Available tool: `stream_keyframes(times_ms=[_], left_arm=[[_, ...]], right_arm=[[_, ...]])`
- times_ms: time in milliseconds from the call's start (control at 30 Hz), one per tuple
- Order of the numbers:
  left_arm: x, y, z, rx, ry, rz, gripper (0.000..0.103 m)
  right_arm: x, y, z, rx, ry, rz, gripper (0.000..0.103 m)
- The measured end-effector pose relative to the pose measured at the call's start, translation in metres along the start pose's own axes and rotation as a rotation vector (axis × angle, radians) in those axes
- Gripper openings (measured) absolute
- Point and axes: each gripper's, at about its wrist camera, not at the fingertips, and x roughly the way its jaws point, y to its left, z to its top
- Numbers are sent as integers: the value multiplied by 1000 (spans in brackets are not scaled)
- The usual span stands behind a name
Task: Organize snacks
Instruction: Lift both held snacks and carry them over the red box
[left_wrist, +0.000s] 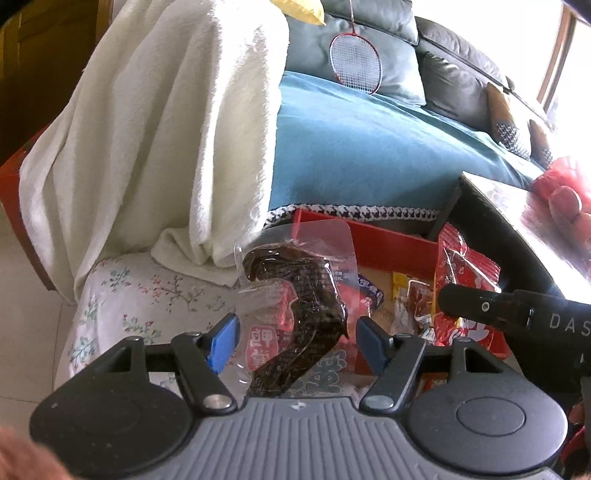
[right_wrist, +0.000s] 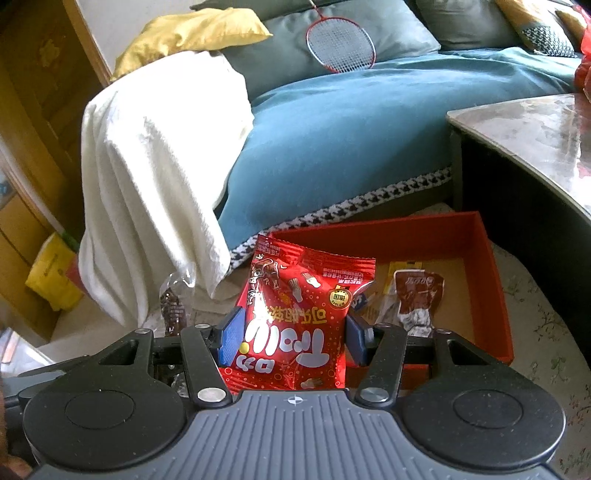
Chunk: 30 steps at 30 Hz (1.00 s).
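My left gripper (left_wrist: 295, 343) is shut on a clear vacuum pack of dark brown meat (left_wrist: 295, 306), which is held upright with its red label low. My right gripper (right_wrist: 293, 338) is shut on a red candy bag (right_wrist: 299, 317), its blue pads pressing both sides. Behind both stands a red open box (right_wrist: 491, 295) on a floral cloth. A brown snack pack (right_wrist: 417, 299) and a yellow packet (right_wrist: 402, 269) lie inside it. In the left wrist view the red box (left_wrist: 388, 247) sits just beyond the pack. There the red bag (left_wrist: 465, 280) and a black finger (left_wrist: 480, 306) of the other gripper show at the right.
A sofa with a teal cover (right_wrist: 351, 140) runs across the back, with a white towel (right_wrist: 155, 177) draped over its arm. A red badminton racket (right_wrist: 340, 44) leans on the cushions. A glossy dark table (right_wrist: 535, 129) stands at the right, close to the box.
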Motion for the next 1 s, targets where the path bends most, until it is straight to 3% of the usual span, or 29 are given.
stream_keyframes(times_ms=[533,1000], left_arm=[[20,-26,27,44,-28,-2,62],[48,-43,48,82,-40,29,62]], right_arm=[[6,-23,23,44,-41,-47,63],[33,-39,34,58,-21,-114,63]])
